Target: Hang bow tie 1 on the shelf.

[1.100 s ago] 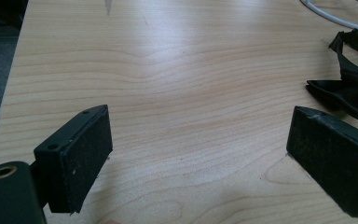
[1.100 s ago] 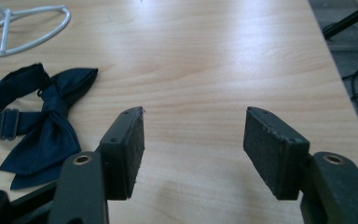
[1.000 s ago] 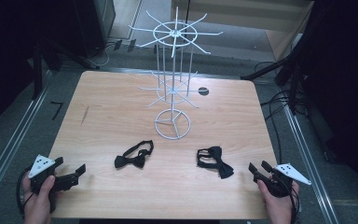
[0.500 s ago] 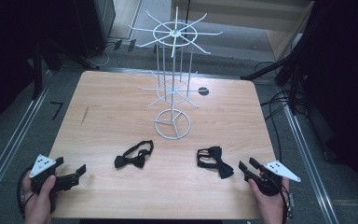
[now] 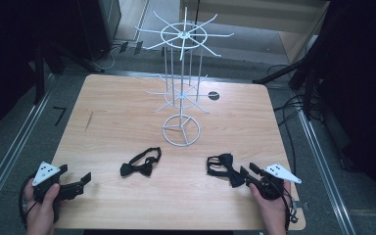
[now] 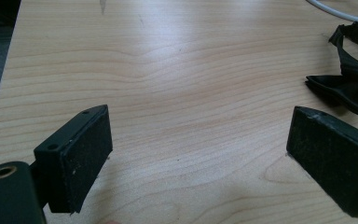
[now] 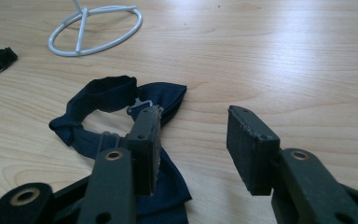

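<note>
Two dark bow ties lie on the wooden table point(image 5: 127, 122). One bow tie point(image 5: 141, 164) rests left of centre; the left gripper view catches it at the right edge point(image 6: 349, 86). The other, navy bow tie point(image 5: 224, 167) point(image 7: 116, 100) lies right of centre. My right gripper point(image 5: 247, 171) point(image 7: 193, 140) is open just beside it, with its left jaw over the tie's wing and nothing between the jaws. My left gripper point(image 5: 76, 175) point(image 6: 198, 154) is open near the front left corner, over bare wood. A white wire display stand point(image 5: 181, 88) rises mid-table.
The stand's ring base point(image 5: 181, 130) point(image 7: 95, 30) sits just behind the two ties. A dark round hole point(image 5: 214, 95) marks the table's far right. Metal rails point(image 5: 318, 156) and cables run along the floor on both sides.
My right gripper has moved left and forward, from the front right corner up to the navy bow tie. The left gripper has stayed in place.
</note>
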{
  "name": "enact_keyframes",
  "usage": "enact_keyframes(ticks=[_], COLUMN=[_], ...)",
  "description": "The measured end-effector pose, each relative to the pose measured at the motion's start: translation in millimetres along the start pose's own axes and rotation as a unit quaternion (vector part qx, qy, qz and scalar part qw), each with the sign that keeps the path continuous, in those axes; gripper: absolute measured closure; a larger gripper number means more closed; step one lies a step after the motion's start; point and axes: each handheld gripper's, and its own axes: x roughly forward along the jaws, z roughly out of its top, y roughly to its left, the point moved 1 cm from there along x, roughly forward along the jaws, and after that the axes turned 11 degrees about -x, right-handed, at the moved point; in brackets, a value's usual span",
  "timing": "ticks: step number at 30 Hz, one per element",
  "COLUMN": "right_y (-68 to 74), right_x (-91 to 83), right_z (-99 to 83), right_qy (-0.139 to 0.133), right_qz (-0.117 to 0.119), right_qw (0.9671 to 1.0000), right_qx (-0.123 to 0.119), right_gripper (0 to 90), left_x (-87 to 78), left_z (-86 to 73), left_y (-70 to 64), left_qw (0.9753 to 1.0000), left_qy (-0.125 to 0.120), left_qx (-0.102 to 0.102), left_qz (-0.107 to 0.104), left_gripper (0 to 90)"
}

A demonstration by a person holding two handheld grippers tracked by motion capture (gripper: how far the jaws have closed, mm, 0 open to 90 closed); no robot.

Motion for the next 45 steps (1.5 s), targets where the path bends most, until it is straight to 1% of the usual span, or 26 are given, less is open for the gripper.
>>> enact_keyframes(ticks=[3,4,6,13,19,20,25,26,27,28,30,31,32,33,34,35,37,38,39,40,42,45], right_y=[2.2,5.2,8.0,13.6,17.5,20.0,23.6,24.3,24.3,24.3,24.2,24.2,25.1,25.1,26.9,27.6,28.5,29.8,29.8,31.5,31.8,31.4], right_x=[2.7,5.0,7.5,10.3,14.5,17.1,21.3,22.9,22.9,24.8,26.1,26.1,28.2,28.2,29.8,30.5,30.2,29.7,29.7,29.2,29.0,29.1], right_z=[1.8,3.8,5.2,7.3,9.7,11.0,11.8,10.9,10.9,9.4,8.0,8.0,5.9,5.9,4.3,3.5,3.2,3.1,3.1,2.9,3.7,4.6], right_qy=[0.000,0.003,0.003,0.004,0.006,0.008,0.017,0.027,0.027,0.038,0.047,0.047,0.060,0.060,0.075,0.081,0.080,0.082,0.082,0.085,0.088,0.091], right_qz=[0.003,0.007,0.009,0.019,0.022,0.021,0.020,0.018,0.018,0.018,0.023,0.023,0.026,0.026,0.024,0.020,0.019,0.018,0.018,0.018,0.022,0.028], right_qw=[1.0000,1.0000,1.0000,0.9998,0.9997,0.9997,0.9996,0.9995,0.9995,0.9991,0.9986,0.9986,0.9978,0.9978,0.9969,0.9965,0.9966,0.9963,0.9963,0.9960,0.9956,0.9952], right_qx=[-0.001,-0.001,-0.004,-0.003,-0.002,-0.007,-0.008,-0.004,-0.004,0.002,0.005,0.005,0.005,0.005,-0.003,-0.007,-0.010,-0.014,-0.014,-0.020,-0.024,-0.023], right_gripper=[59.1,60.2,60.3,62.4,62.4,62.4,62.4,62.9,62.9,63.1,63.1,63.1,63.6,63.6,64.7,66.0,67.2,73.0,73.0,76.1,77.8,78.4], left_x=[-0.1,-0.3,-0.2,-0.2,-0.1,-0.2,-0.2,-0.2,-0.2,-0.2,-0.2,-0.2,-0.3,-0.3,-0.3,-0.3,-0.3,-0.3,-0.3,-0.4,-0.4,-0.4], left_z=[-0.1,0.0,0.0,0.1,0.0,0.0,0.0,0.0,0.0,0.0,0.0,0.0,0.0,-0.1,0.0,-0.1,-0.1,-0.1,-0.1,-0.1,-0.1,-0.1], left_y=[0.0,0.3,0.3,0.4,0.0,0.2,0.4,0.4,0.4,0.4,0.3,0.3,0.3,0.2,0.3,0.3,0.3,0.3,0.3,0.2,0.1,0.0], left_qw=[1.0000,1.0000,1.0000,1.0000,1.0000,1.0000,1.0000,1.0000,1.0000,1.0000,1.0000,1.0000,1.0000,1.0000,1.0000,1.0000,1.0000,1.0000,1.0000,1.0000,1.0000,1.0000], left_qy=[-0.001,-0.001,-0.001,0.000,-0.001,-0.001,0.000,-0.001,-0.001,-0.001,-0.001,-0.001,-0.001,-0.001,-0.002,-0.002,-0.002,-0.002,-0.002,-0.002,-0.002,-0.002], left_qx=[-0.001,-0.002,-0.002,-0.001,-0.001,-0.001,-0.001,-0.002,-0.002,-0.002,-0.001,-0.001,-0.001,-0.001,-0.001,-0.001,-0.001,-0.001,-0.001,-0.001,-0.001,-0.001], left_qz=[0.000,0.000,-0.001,-0.001,-0.001,0.000,-0.001,-0.002,-0.002,-0.002,-0.002,-0.002,-0.001,-0.002,-0.002,-0.002,-0.002,-0.002,-0.002,-0.002,-0.003,-0.002], left_gripper=[7.3,7.3,7.3,7.3,7.3,7.3,7.3,7.3,7.3,7.4,7.3,7.3,7.3,7.3,7.3,7.3,7.3,7.4,7.3,7.3,7.3,7.3])
